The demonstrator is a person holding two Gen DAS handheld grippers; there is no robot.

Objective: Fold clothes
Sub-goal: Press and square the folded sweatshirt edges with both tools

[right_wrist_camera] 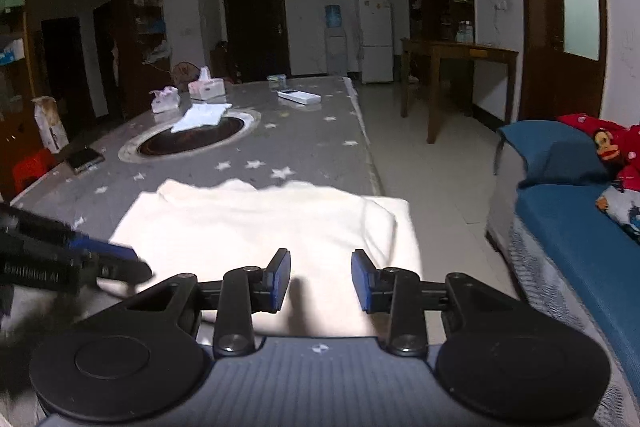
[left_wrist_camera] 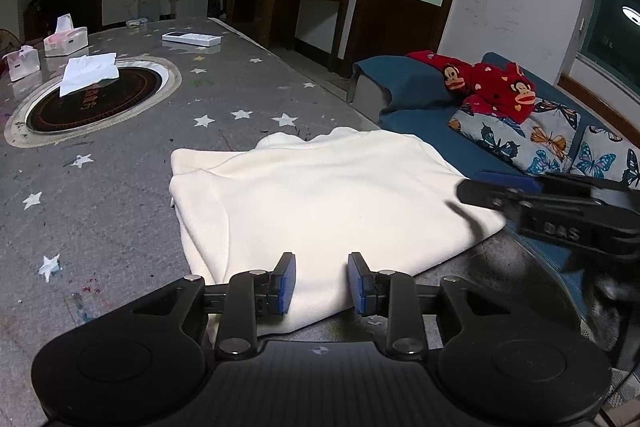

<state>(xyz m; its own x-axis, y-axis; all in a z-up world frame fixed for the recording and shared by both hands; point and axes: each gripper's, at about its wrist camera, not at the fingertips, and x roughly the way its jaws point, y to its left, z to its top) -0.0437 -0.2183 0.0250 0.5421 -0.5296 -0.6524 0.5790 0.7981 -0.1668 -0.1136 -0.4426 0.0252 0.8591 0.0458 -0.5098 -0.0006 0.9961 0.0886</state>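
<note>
Left hand-held gripper (left_wrist_camera: 322,283) and right hand-held gripper (right_wrist_camera: 321,281) gape empty; the cream garment (left_wrist_camera: 320,203), overhanging the desk (left_wrist_camera: 120,163) at mid-right, could slide off.

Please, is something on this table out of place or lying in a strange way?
Mostly tidy. The cream garment lies folded, but its right edge hangs over the side of the table. A loose white tissue lies crumpled across the round dark inset, outside the tissue boxes. Both grippers' jaws stand open above the garment.
</note>
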